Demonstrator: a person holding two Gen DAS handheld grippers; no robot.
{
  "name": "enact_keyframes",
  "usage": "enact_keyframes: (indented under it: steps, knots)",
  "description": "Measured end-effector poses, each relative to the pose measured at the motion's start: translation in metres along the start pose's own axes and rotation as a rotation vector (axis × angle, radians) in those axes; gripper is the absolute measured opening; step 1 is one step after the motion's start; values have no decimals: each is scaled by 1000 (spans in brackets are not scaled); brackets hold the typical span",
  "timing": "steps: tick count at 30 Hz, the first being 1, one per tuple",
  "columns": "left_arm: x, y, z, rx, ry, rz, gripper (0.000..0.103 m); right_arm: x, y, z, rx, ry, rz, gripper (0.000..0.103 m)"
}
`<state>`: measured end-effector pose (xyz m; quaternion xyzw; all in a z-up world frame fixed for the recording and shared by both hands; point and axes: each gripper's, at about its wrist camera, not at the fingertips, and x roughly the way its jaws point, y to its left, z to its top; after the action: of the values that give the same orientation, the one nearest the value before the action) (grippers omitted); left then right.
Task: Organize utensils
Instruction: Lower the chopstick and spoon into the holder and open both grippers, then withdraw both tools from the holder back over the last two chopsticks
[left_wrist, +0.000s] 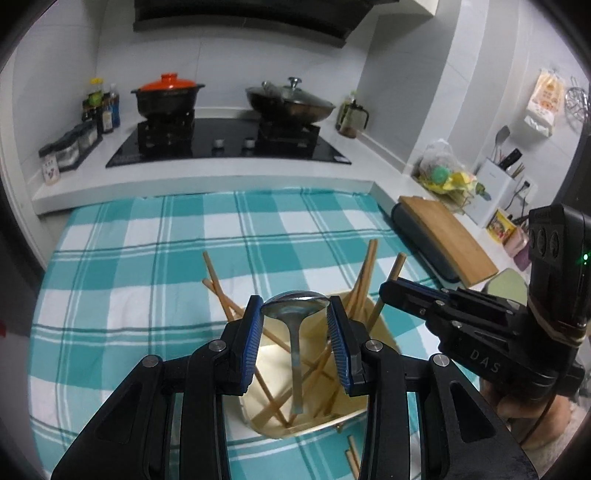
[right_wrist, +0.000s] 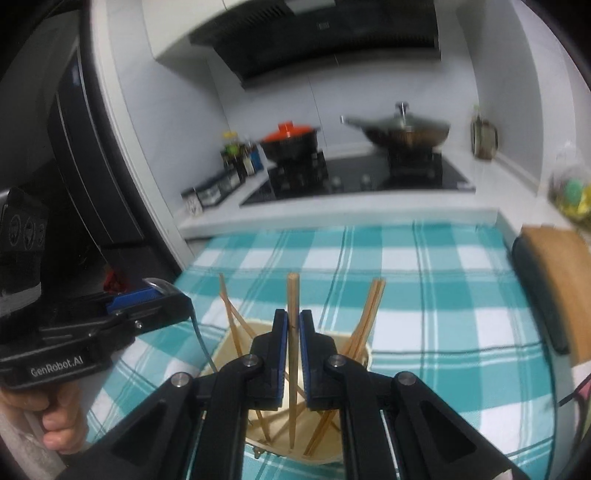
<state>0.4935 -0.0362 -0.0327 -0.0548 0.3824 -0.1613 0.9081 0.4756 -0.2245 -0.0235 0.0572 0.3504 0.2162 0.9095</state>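
Chopstick (right_wrist: 293, 347), light, stiff and smooth, is pinched mid-shaft by the right gripper (right_wrist: 293, 332); spoon (left_wrist: 295, 332), steel and slippery, is clamped at its bowl by the left gripper (left_wrist: 295, 314); both hang into the holder (left_wrist: 354, 421) on the checked surface (left_wrist: 147, 258).

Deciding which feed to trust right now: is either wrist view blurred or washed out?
Left wrist view: sharp, with the spoon in the left gripper crisp; only fisheye bending and dark corners. Right wrist view: stove and counter smeared by motion, but the chopstick in the right gripper reads clearly. No glare in either.
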Motion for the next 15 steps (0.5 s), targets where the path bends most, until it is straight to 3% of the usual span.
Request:
enact_keyframes:
  steps: [7,8,10,15]
  knots:
    - [32,3,-8,24,69,56,39,43,-19,0,75,77,13,10]
    - [28,3,-7,23,64,56,44,46,-19,4,82,82,10,14]
    - [10,5,-6,19,43,46,53,40,-18,8,93,72,11,30]
    - [-70,11,-17,83,-22,77,80,-19,-3,18,46,-4,-10,31]
